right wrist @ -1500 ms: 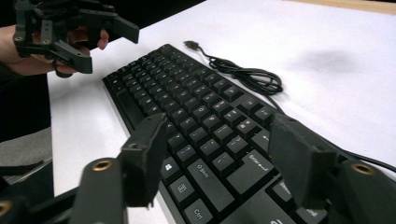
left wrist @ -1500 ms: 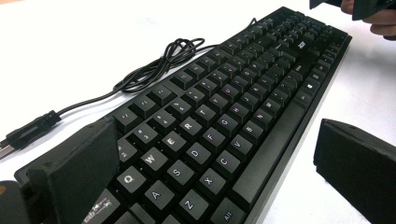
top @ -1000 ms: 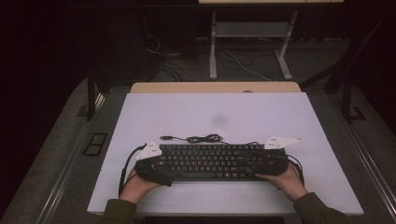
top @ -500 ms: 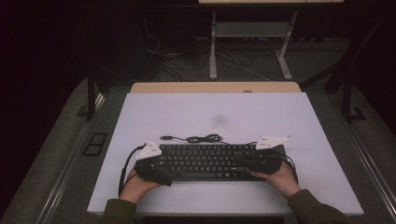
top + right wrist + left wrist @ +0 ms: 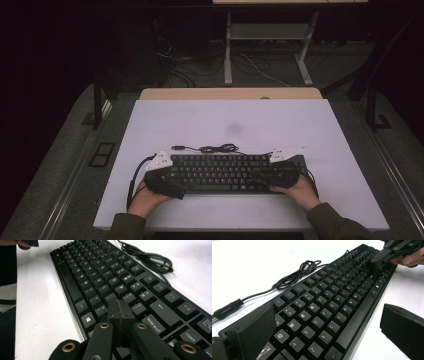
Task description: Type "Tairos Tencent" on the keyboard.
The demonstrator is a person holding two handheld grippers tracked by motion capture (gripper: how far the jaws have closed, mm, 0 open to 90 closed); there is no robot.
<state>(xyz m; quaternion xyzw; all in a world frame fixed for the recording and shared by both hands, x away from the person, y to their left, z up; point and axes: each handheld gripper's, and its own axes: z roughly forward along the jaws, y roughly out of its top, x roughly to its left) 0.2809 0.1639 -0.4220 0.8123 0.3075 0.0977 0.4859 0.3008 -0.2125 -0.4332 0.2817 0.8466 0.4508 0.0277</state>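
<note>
While the right gripper (image 5: 120, 315) has just been closing, its two black jaws now meet flat together with nothing between them, the tips over the keyboard (image 5: 225, 172) keys near Enter. The left gripper (image 5: 327, 325) stands wide open astride the keyboard's other end, one jaw behind its back edge, the other just off its front edge. Beyond both lies the coiled cable (image 5: 217, 148).
</note>
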